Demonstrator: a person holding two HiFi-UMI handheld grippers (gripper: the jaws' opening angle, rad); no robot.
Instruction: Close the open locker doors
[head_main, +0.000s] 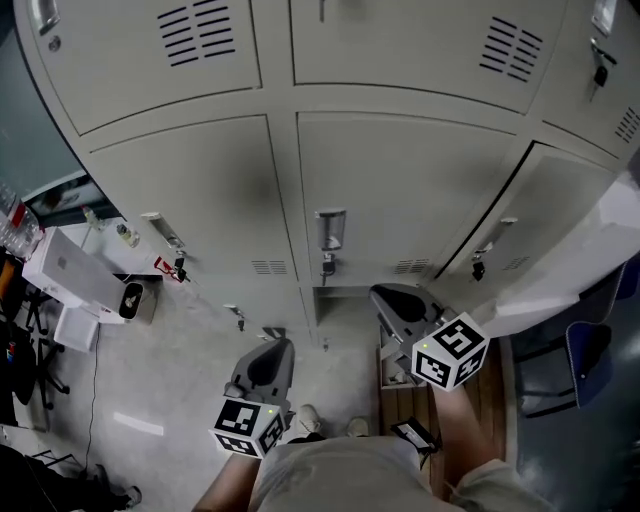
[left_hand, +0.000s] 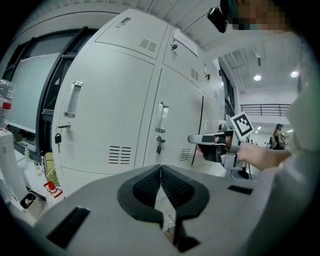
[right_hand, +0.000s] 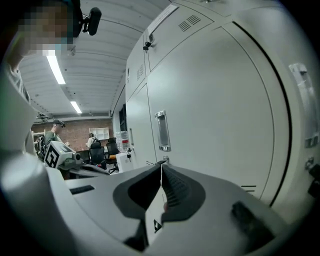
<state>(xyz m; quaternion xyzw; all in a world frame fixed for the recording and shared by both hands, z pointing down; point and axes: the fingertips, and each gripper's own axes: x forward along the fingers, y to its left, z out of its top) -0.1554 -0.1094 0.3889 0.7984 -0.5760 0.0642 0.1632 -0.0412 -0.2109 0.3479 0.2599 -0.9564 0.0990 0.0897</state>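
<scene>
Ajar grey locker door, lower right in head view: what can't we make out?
Head view: ajar grey metal locker door leaves only a dark slit; interior hidden.
Head view: dangling black key too small for detail.
Right gripper view: rightmost silver door handle smeared at lens rim.

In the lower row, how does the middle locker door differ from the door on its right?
The middle door sits flush, with a thin seam round it; the right door shows a wide dark gap along the edge nearest the middle door, so it looks ajar. The right gripper faces the middle door, while the right door lies off to its side. Both are pale grey, with handle, hanging key and low vents.
</scene>
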